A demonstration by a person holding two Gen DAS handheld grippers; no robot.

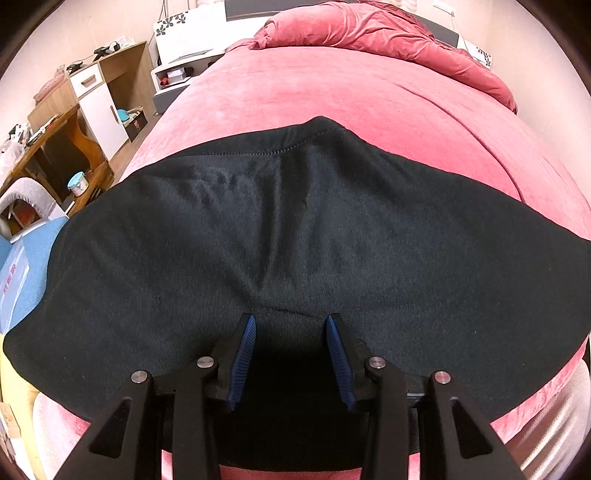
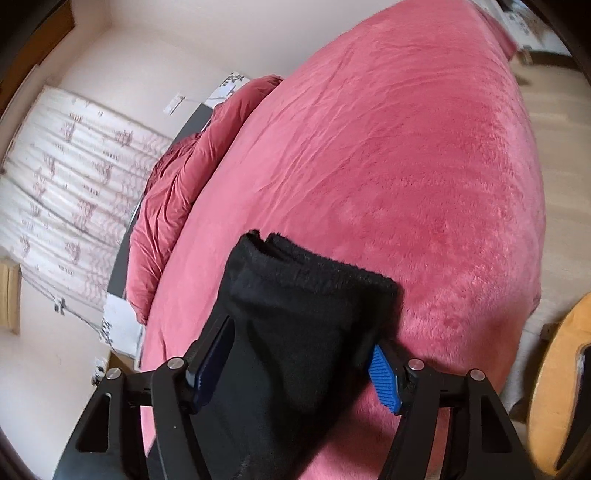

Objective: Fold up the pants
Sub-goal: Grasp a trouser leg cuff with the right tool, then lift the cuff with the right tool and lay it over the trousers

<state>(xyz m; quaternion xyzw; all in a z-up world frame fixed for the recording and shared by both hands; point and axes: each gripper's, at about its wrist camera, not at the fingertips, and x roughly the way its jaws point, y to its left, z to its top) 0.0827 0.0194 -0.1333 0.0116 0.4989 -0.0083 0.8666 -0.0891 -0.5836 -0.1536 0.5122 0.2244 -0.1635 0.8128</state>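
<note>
Black pants (image 1: 295,229) lie spread across the near part of a pink bed (image 1: 332,96), their stitched hem edge toward the far side. My left gripper (image 1: 291,321) is open, its blue pads (image 1: 242,354) just above the pants' near edge, holding nothing. In the right wrist view a thick bunch of the black pants (image 2: 295,314) lies between the wide-apart fingers of my right gripper (image 2: 299,354) and drapes over them, lifted above the pink bed (image 2: 406,166). The blue pad (image 2: 384,376) on the right stands clear of the cloth; the left pad is against it.
A crumpled pink duvet (image 1: 388,33) lies at the head of the bed. Wooden desk and white cabinet (image 1: 92,96) stand left of the bed, with a blue padded thing (image 1: 26,266) nearer. A wooden chair (image 2: 561,387) stands at the right, a curtain (image 2: 74,173) at the left.
</note>
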